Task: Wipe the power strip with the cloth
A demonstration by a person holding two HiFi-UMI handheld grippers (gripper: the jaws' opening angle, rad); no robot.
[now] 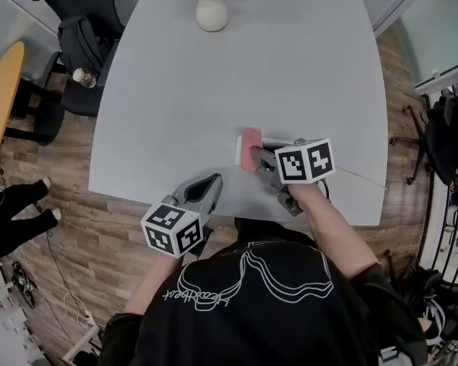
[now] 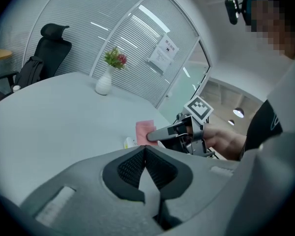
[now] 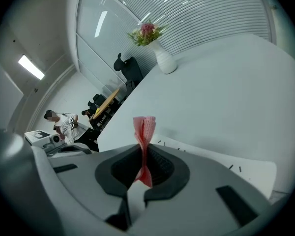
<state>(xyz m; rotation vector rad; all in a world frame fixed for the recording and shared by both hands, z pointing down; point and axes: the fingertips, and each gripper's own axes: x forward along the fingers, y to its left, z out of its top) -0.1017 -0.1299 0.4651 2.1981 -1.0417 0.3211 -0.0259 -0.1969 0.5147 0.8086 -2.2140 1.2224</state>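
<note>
The power strip (image 3: 221,162) lies lengthwise along the surface's near edge. My right hand-held gripper (image 1: 256,155) is directly over it, clamped on the pink cloth (image 3: 143,132). My left hand-held gripper (image 1: 212,183), closed and empty, sits farther from the strip.

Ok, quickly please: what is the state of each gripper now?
Left gripper: closed, holding nothing.
Right gripper: closed on the pink cloth.
</note>
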